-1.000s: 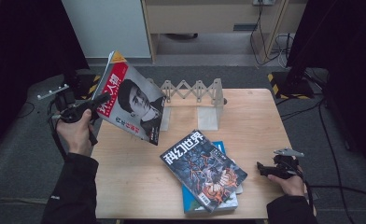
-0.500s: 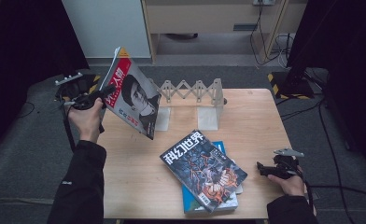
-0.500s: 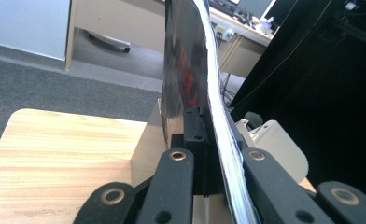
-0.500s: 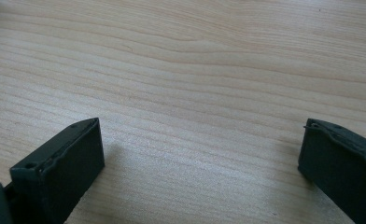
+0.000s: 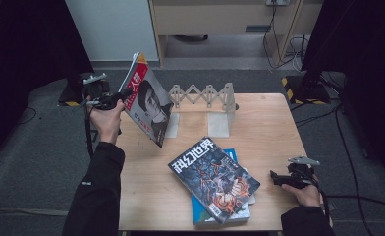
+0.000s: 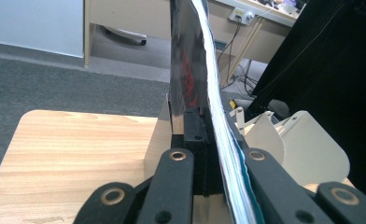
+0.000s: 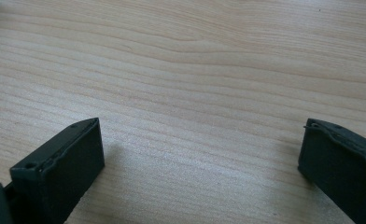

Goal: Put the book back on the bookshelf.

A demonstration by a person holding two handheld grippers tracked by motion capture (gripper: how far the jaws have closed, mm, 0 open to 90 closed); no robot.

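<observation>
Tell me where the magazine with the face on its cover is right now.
In the high view the magazine is held up over the table's far-left corner, clamped in the left hand-held gripper, just left of the accordion rack.

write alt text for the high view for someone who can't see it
The left gripper holds a magazine upright over a wooden table's left edge, near a white accordion rack. Two more magazines lie stacked near the front; the right gripper rests at the right edge.
</observation>
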